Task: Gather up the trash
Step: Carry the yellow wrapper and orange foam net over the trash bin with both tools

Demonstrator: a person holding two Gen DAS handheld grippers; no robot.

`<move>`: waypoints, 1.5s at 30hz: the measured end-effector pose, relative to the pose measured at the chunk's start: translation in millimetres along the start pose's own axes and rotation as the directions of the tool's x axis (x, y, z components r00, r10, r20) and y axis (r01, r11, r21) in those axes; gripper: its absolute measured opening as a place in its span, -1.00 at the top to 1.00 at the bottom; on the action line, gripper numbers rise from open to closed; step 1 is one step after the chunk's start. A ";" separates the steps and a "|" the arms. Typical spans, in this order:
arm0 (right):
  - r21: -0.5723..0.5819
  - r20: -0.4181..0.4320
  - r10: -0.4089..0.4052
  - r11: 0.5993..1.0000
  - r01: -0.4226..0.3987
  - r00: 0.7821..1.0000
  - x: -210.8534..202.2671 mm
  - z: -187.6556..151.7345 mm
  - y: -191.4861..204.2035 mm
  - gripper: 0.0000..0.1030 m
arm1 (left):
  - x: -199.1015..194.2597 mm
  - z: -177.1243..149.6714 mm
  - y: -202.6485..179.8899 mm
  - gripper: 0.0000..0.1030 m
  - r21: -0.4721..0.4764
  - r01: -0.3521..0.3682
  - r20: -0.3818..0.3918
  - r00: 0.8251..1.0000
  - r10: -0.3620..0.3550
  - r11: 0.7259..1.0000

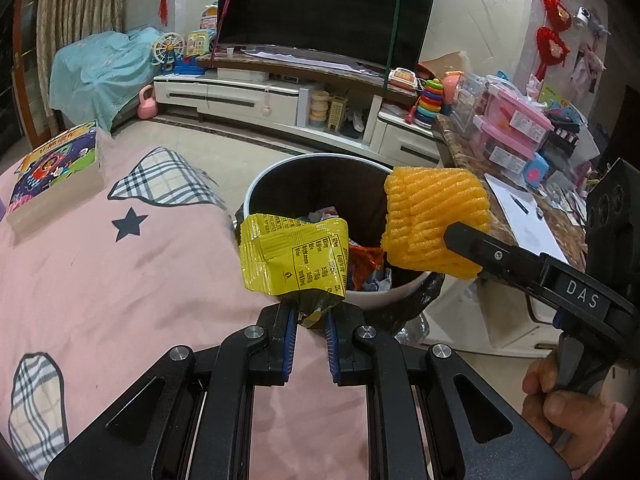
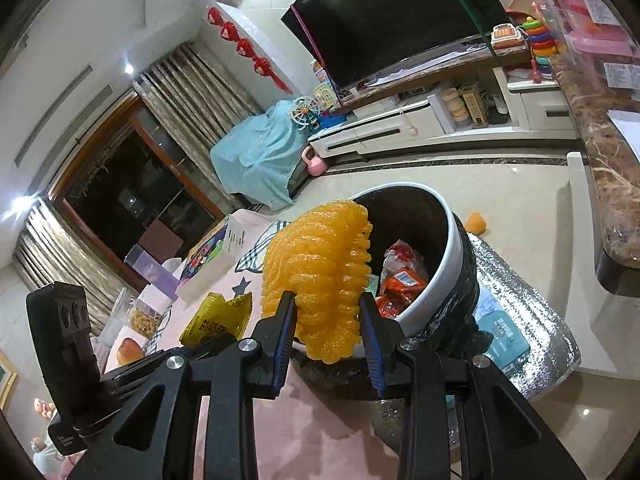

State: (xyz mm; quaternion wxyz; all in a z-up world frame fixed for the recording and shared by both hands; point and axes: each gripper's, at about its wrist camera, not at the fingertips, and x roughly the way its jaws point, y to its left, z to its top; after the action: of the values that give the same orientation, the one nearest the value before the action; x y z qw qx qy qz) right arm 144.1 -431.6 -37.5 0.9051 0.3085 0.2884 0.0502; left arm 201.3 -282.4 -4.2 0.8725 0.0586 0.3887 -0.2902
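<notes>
Holding two pieces of trash at once, one per claw, both near the mouth of the trash bin.

Left gripper: jaws drawn narrow, pinching the bottom edge of a crumpled yellow wrapper. The wrapper stands up and forward from the fingertips, its long side running roughly across the claw. Its far half overlaps the bin's near rim in the left wrist view; the pinched end sits short of the rim, over the pink blanket.

Right gripper: jaws partly closed, clamped on the lower end of an orange foam net. The net rises ahead of the fingertips, long axis along the claw's pointing line, ribs running across it. In the left wrist view it appears over the bin's right rim, and the hand on the grip shows at lower right.

Bin relative to the claws: ahead of and below both. From the right claw the opening lies just forward and to the right; red and orange packets already lie inside.

Judgement: the task is at the drop stage. The relation that matters is overhang. The net looks closer to clearing the rim than the wrapper, so the right hand seems nearer to a clean release. The left claw likely needs a little more forward travel, since the wrapper's gripped end is still on the blanket side.

Risk: light, springy foam may bounce off the rim; the wrapper may cling to a pad.
</notes>
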 end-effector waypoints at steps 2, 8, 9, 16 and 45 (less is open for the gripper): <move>-0.001 0.000 -0.005 1.000 0.005 1.000 0.5 2.0 -0.8 0.38 | 1.7 2.3 -0.5 0.78 0.005 -0.002 -0.001 1.000 0.002 1.000; 0.000 -0.001 -0.014 1.000 0.014 1.000 2.1 6.0 -4.5 0.38 | 8.5 11.5 -5.6 0.77 0.017 -0.002 -0.005 1.000 0.002 1.000; 0.000 0.000 -0.015 1.000 0.015 1.000 2.1 7.5 -5.1 0.37 | 10.0 12.7 -6.5 0.77 0.020 -0.002 -0.006 1.000 0.002 1.000; -0.005 0.006 -0.026 1.000 0.026 1.000 2.7 15.8 -7.7 0.37 | 19.0 17.3 -11.3 0.77 0.032 -0.009 -0.018 1.000 0.009 0.999; -0.033 -0.053 -0.080 0.996 0.079 0.995 26.4 32.6 -8.4 0.33 | 50.5 39.9 -17.4 0.76 0.053 -0.030 -0.060 0.998 0.033 0.998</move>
State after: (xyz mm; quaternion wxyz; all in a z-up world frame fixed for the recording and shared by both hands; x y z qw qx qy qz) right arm 183.3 -448.5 -34.4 0.9029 0.2812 0.3240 0.0270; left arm 244.1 -333.1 -10.5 0.8629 0.0964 0.4066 -0.2843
